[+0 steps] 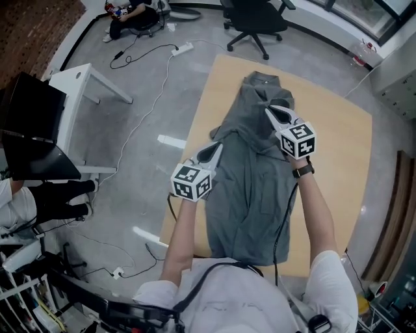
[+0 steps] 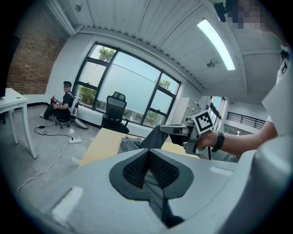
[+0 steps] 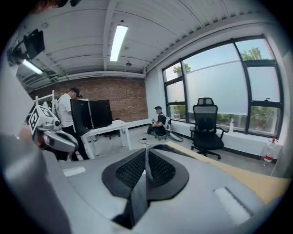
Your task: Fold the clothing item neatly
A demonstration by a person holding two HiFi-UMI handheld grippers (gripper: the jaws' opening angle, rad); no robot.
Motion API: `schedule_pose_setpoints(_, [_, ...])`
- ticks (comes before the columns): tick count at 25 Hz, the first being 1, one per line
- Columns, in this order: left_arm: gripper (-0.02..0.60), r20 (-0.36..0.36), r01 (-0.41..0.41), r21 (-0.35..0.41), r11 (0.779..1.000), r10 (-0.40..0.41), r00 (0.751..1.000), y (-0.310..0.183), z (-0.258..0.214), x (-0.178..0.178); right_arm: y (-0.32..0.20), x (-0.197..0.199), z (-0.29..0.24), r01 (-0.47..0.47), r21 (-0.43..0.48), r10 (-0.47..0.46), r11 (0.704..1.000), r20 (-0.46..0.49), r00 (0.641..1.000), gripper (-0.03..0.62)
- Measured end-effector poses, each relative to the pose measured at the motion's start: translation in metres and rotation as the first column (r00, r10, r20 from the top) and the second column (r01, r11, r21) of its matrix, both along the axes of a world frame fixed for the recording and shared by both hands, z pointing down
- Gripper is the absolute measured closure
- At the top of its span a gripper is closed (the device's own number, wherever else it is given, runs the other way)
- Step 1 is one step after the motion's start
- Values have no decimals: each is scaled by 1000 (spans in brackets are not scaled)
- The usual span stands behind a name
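Note:
A grey shirt lies lengthwise on the light wooden table, with its collar end at the far side. My left gripper is shut on the shirt's left edge, and grey cloth shows pinched between its pads. My right gripper is raised over the shirt's upper part, shut on a fold of cloth that hangs from its jaws. In the left gripper view the right gripper holds a lifted peak of the shirt above the table. The left gripper shows at the left of the right gripper view.
A black office chair stands beyond the table's far end. A white desk and black monitors stand to the left. A power strip and cables lie on the floor. A person sits in the far corner.

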State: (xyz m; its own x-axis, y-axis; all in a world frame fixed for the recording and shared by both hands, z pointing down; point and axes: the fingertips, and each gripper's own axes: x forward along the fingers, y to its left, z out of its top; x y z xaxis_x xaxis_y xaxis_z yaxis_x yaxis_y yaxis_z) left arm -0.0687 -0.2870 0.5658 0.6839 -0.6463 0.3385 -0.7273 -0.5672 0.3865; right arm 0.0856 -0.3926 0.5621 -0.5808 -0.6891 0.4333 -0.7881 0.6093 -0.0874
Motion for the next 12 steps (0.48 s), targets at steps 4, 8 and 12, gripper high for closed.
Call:
schedule_pose_setpoints(4, [581, 10, 52, 5, 999, -52, 999, 2, -4, -29, 27, -73, 24, 165, -51, -167, 985, -36, 985, 565])
schedule_pose_setpoints(8, [581, 18, 86, -1, 996, -86, 996, 6, -3, -50, 46, -118, 80, 201, -175, -210, 964, -36, 977, 565])
schedule_pose_setpoints(12, [581, 15, 110, -6, 994, -109, 994, 10, -1, -63, 64, -149, 129, 226, -273, -234, 935, 6, 972, 492])
